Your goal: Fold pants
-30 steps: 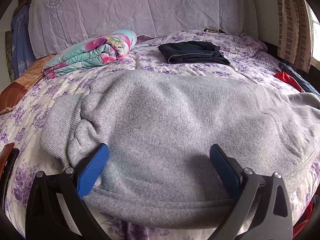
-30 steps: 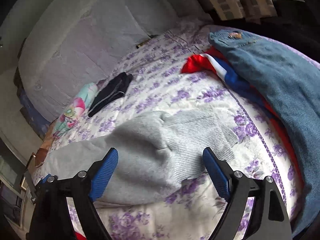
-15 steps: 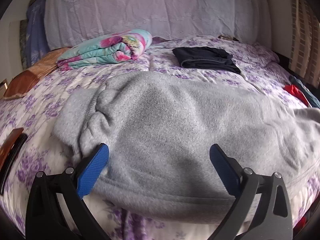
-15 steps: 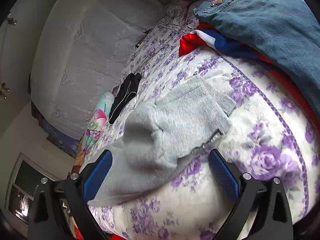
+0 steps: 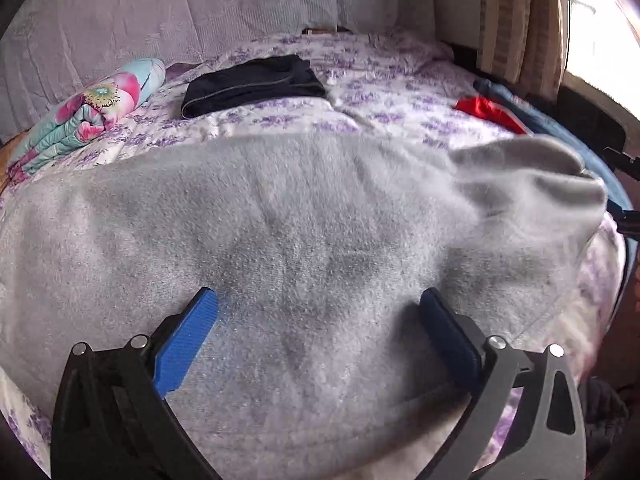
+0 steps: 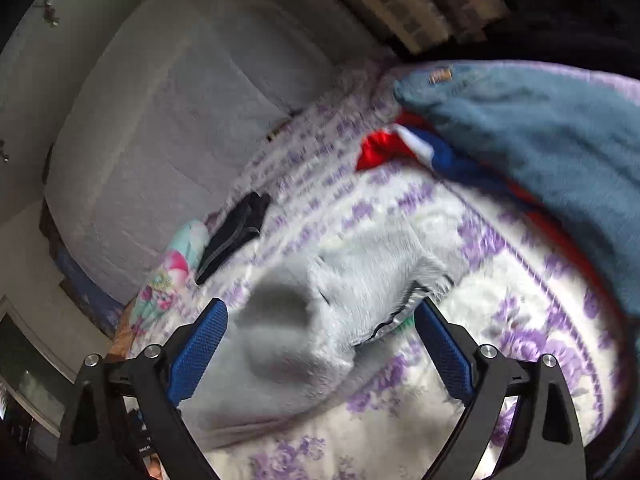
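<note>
Since a moment ago the left gripper (image 5: 318,320) has slid along the grey sweatpants (image 5: 280,240), jaws wide, fabric beneath them. Ahead of the right gripper (image 6: 320,334) (jaws just narrowing slightly, still wide) lies a bunched leg.

Pants (image 5: 304,240) spread across the near part of the bed (image 5: 392,92), one end bunched up at the right edge. Behind them, toward the headboard (image 5: 180,12): a folded garment (image 5: 252,84) mid-bed, a rolled quilt (image 5: 88,116) to its left near the bed's left edge. At the far right edge, a heap of clothes (image 5: 492,110), curtain (image 5: 520,20) behind it. In the right wrist view: pants' bunched end (image 6: 320,320) nearest, between the spread tongs (image 6: 320,344) without touching either pad; jeans (image 6: 540,148) at right, lying over a flag-like cloth (image 6: 400,148); folded garment (image 6: 236,236) and quilt (image 6: 172,276) at left, before the headboard (image 6: 180,120).
</note>
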Motion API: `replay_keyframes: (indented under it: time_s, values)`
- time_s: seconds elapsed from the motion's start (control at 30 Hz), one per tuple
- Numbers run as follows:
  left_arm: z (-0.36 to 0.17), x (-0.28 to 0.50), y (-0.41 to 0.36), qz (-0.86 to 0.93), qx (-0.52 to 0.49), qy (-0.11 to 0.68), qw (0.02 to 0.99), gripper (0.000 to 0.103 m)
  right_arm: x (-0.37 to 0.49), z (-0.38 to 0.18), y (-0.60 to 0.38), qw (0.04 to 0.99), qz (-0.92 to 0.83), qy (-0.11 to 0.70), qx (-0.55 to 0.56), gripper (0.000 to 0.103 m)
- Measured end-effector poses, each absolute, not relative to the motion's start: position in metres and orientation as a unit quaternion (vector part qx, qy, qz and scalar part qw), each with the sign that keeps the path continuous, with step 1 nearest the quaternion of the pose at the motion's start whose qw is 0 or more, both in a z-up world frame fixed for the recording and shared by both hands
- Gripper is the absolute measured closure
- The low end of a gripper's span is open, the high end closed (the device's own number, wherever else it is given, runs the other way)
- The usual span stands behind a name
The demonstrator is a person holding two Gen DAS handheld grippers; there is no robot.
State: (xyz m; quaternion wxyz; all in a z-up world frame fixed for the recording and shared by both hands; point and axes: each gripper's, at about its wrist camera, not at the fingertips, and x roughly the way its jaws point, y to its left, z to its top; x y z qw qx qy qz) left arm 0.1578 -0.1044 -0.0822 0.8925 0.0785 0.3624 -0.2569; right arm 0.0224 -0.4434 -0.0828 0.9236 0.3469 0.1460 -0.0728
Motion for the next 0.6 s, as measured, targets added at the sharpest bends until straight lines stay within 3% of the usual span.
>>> replay_keyframes:
  time_s: [0.07,0.13,0.2,0.33,0.37,0.5,0.6]
  values:
    - [-0.085,0.163,-0.084,-0.264,0.036,0.372,0.889,0.005,0.021,-0.045,-0.425,0.949,-0.057,0.109,0.289,0.01]
    - [-0.084,0.158,-0.066,-0.281,-0.008,0.36,0.89,0.005,0.049,-0.015,-0.39,0.968,0.002,0.126,0.219,0.011]
    - [-0.084,0.151,-0.058,-0.279,-0.02,0.349,0.894,0.005,0.096,-0.001,-0.346,0.971,0.065,0.158,0.166,0.019]
    - [-0.089,0.136,-0.071,-0.244,0.044,0.323,0.913,0.005,0.206,-0.01,-0.253,0.945,0.161,0.266,0.102,0.058]
    - [-0.088,0.138,-0.07,-0.241,0.043,0.321,0.915,0.005,0.231,-0.016,-0.235,0.937,0.171,0.291,0.094,0.063]
    - [-0.088,0.14,-0.066,-0.245,0.025,0.322,0.914,0.005,0.307,-0.034,-0.192,0.926,0.145,0.343,0.063,0.065]
    - [-0.087,0.138,-0.065,-0.243,0.025,0.317,0.916,0.005,0.337,-0.056,-0.174,0.909,0.142,0.391,0.042,0.074]
